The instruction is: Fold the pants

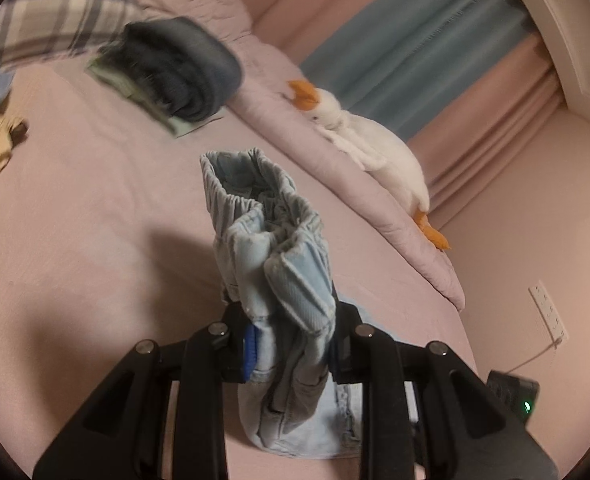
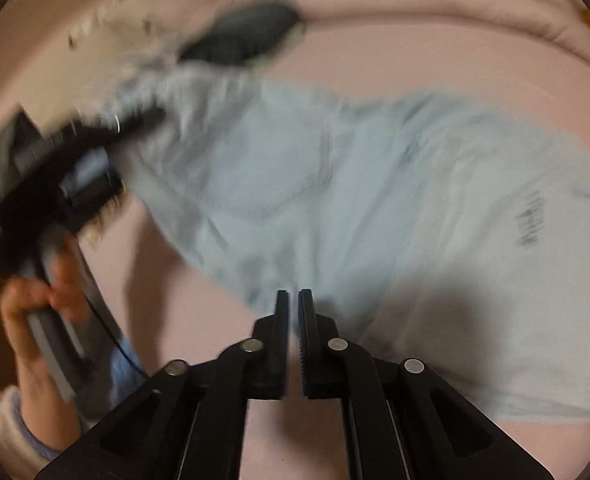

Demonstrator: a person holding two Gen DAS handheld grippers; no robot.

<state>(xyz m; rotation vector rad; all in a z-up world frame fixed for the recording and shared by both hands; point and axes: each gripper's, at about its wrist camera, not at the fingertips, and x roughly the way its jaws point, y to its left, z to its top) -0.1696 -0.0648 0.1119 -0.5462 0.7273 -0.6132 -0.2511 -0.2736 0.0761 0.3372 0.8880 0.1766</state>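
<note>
1. Two grippers work on light-blue pants (image 2: 335,208) spread over a pink bed (image 1: 75,240).
2. Left gripper (image 1: 291,344) is clamped on the bunched waistband, lifting that end off the bed.
3. Right gripper (image 2: 294,320) hovers over the pants with jaws together, apparently holding nothing.
4. Folding looks barely begun: most fabric lies flat and unfolded.
5. Dark folded clothes (image 1: 183,68) sit farther back.

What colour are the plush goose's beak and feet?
Orange, on a white plush goose; clearest in the left wrist view.
</note>
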